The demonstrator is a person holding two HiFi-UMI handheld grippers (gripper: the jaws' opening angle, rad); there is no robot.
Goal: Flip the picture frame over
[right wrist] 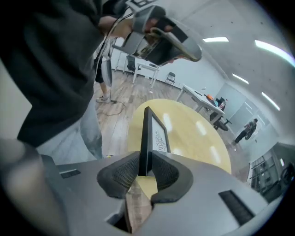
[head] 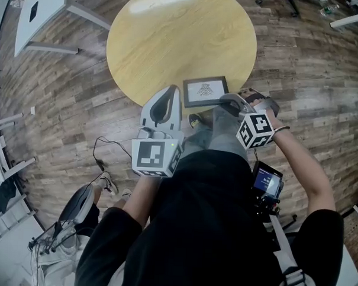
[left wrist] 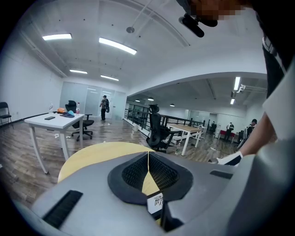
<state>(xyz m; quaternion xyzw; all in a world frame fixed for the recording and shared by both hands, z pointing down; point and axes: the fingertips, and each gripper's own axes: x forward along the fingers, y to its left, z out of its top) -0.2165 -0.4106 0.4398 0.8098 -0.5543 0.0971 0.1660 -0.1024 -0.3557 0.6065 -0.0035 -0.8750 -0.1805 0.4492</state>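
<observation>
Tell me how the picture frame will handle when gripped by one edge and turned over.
Probably stiff: the picture frame stands straight out of the right gripper, clamped on its edge, with no sag. Likely light, being thin. Its smooth front may be glass, so fragile, and it could pivot in the grip.

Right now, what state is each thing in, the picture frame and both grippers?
picture frame: picture side up, not yet flipped, one edge clamped.
right gripper: shut on the picture frame's edge.
left gripper: shut, nothing between its pads.
</observation>
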